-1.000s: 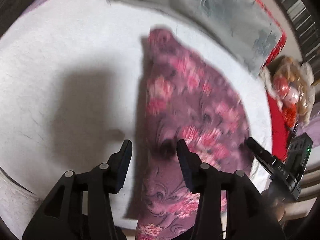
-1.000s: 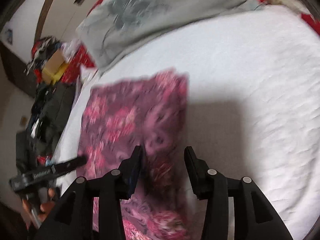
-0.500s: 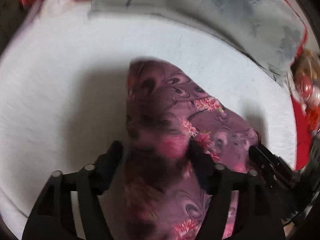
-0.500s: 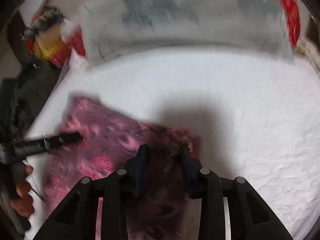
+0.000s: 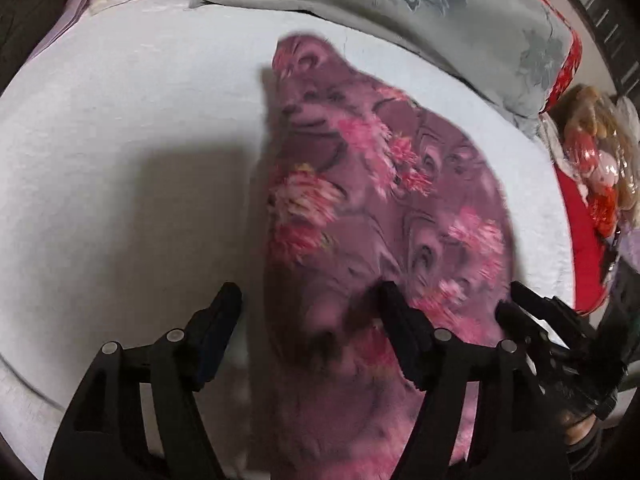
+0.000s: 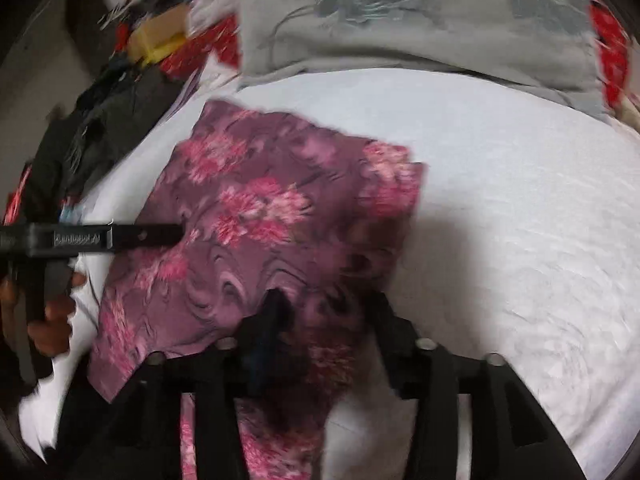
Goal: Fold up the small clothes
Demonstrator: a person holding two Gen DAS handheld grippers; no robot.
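A small purple garment with pink flowers (image 5: 384,216) lies on the white bedsheet (image 5: 120,160), spread across the middle of the bed, with one narrow end reaching toward the grey floral pillow (image 5: 420,4) at the head.

The left gripper (image 5: 308,308) hangs over the near edge of the cloth. Its jaws stand well apart, having just been opening; one finger is over the bare sheet and the other over the fabric, and the pads do not pinch the cloth between them.

The right gripper (image 6: 324,308) is over the other near part of the garment. Its jaws have just been opening too and stand partly apart; fabric shows between them, but the blur keeps me from telling whether the pads press on it.

Off to one side of the bed sit a heap of dark clothes (image 6: 92,128) and a yellow box (image 6: 160,40).
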